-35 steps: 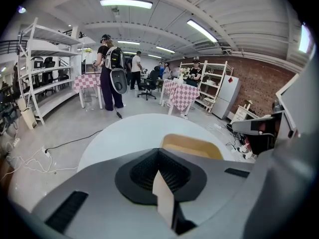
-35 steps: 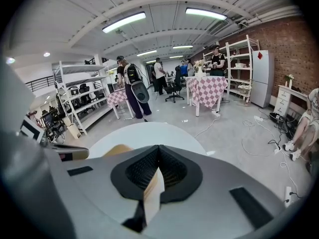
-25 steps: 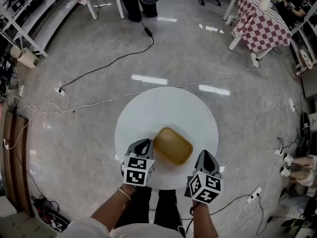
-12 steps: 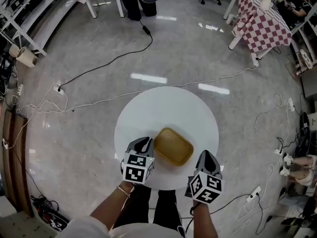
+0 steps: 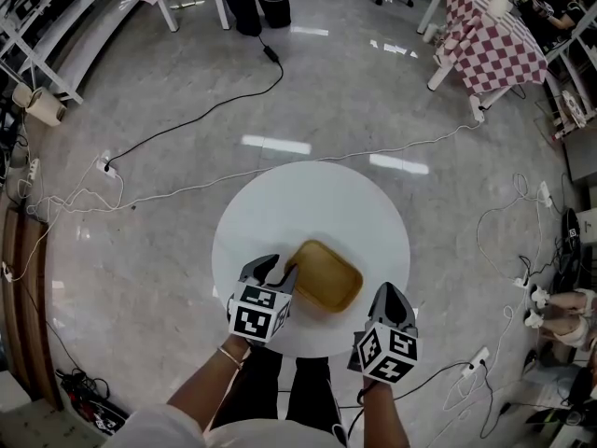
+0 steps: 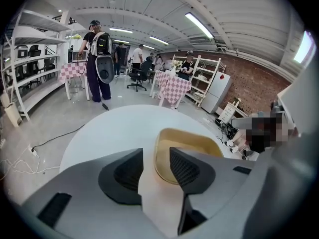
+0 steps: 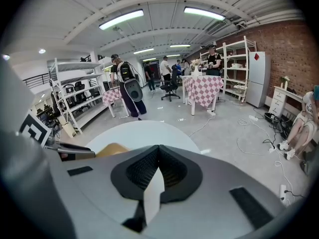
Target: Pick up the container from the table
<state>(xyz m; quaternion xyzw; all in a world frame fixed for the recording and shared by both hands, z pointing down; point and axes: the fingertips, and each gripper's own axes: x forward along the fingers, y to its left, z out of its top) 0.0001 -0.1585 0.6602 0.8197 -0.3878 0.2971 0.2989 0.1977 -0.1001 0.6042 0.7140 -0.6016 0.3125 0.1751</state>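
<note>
A shallow tan container (image 5: 326, 276) lies on the round white table (image 5: 308, 203), toward its near edge. My left gripper (image 5: 276, 271) is at the container's near-left corner, and its jaws are opening. In the left gripper view the container (image 6: 192, 141) lies just past the left gripper (image 6: 156, 156). Its left rim shows in the gap between the two pads, and neither pad presses on it. My right gripper (image 5: 386, 295) hovers at the table's near-right edge, apart from the container. In the right gripper view the right gripper (image 7: 159, 151) is shut with nothing in it.
Power cables (image 5: 187, 124) trail over the glossy floor around the table. Tables with checkered cloths (image 5: 490, 40) stand at the back right, and shelving (image 5: 37, 35) runs along the left. A person with a backpack (image 6: 98, 59) stands beyond the table.
The left gripper's jaws, shut in both earlier frames, now stand apart at the container's near-left corner. The right gripper and the container have kept still.
</note>
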